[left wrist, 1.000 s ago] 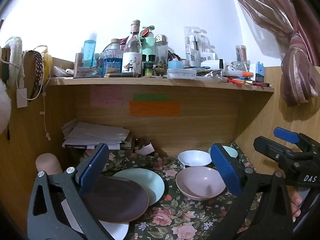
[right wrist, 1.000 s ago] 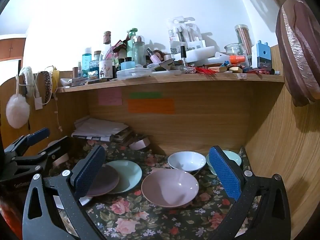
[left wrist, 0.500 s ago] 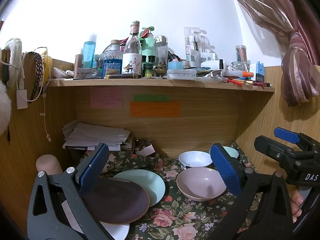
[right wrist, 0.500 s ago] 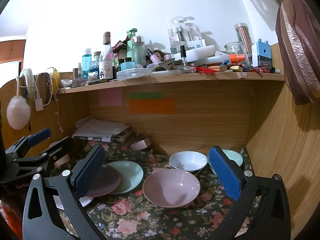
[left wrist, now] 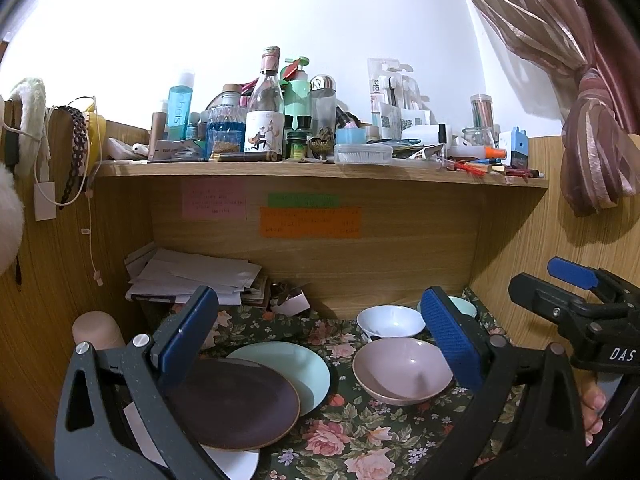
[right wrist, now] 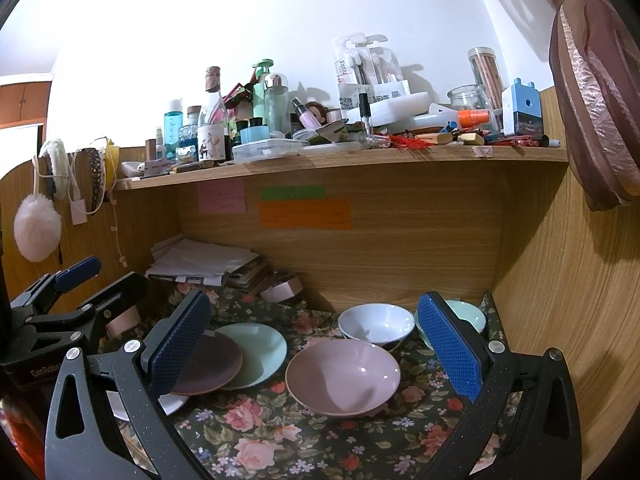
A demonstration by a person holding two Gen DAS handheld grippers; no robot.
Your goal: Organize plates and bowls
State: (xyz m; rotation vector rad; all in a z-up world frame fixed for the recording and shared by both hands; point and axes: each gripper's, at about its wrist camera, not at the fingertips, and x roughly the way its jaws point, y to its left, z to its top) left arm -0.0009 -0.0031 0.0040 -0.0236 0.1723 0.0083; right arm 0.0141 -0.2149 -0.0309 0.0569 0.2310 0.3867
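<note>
Home desk nook: toiletry-crowded shelf (left wrist: 320, 170) (sticky notes (left wrist: 310, 222) beneath), curtain (left wrist: 592, 128).

Between the tongs, a glossy pink bowl (right wrist: 343, 376) sits on matt floral cloth (right wrist: 280, 440); left of it, a matt brown plate (left wrist: 236, 404). Beyond them, smooth wood-grain panelling (right wrist: 400, 248). The blue pads (right wrist: 450, 346) look rough and rubbery.

I see a stack of three plates (left wrist: 236, 404) lying at the left of the cloth-covered desk (left wrist: 352, 440), each overlapping the next. One bowl (left wrist: 402, 370) sits to their right. Two further bowls (right wrist: 376, 323) stand behind it, side by side, against the back panel (right wrist: 400, 248). A paper pile (left wrist: 192, 276) lies at the rear left. A cluttered shelf (left wrist: 320, 170) runs above.
</note>
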